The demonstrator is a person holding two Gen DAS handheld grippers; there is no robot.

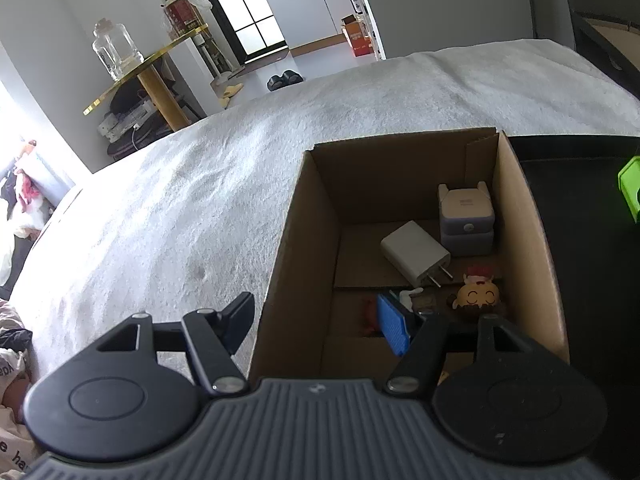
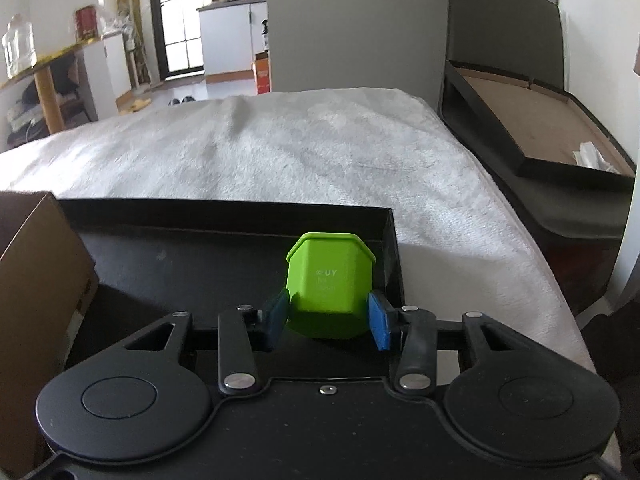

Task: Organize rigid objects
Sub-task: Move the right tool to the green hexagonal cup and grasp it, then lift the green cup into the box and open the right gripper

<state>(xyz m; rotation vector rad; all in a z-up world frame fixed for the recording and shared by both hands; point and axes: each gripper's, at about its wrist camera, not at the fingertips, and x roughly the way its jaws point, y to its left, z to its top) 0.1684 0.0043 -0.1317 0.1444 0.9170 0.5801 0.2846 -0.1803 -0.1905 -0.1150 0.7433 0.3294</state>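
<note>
My right gripper is shut on a green plastic cup, held bottom toward the camera above a black tray. The cup's edge also shows in the left wrist view. My left gripper is open wide and empty, straddling the near left wall of a cardboard box. The box holds a white charger, a grey-white device, a small yellow figure and other small items. One blue pad is inside the box.
Box and tray sit side by side on a white fluffy blanket. A dark framed board lies to the right of the bed. A gold shelf with a glass jar stands to the left.
</note>
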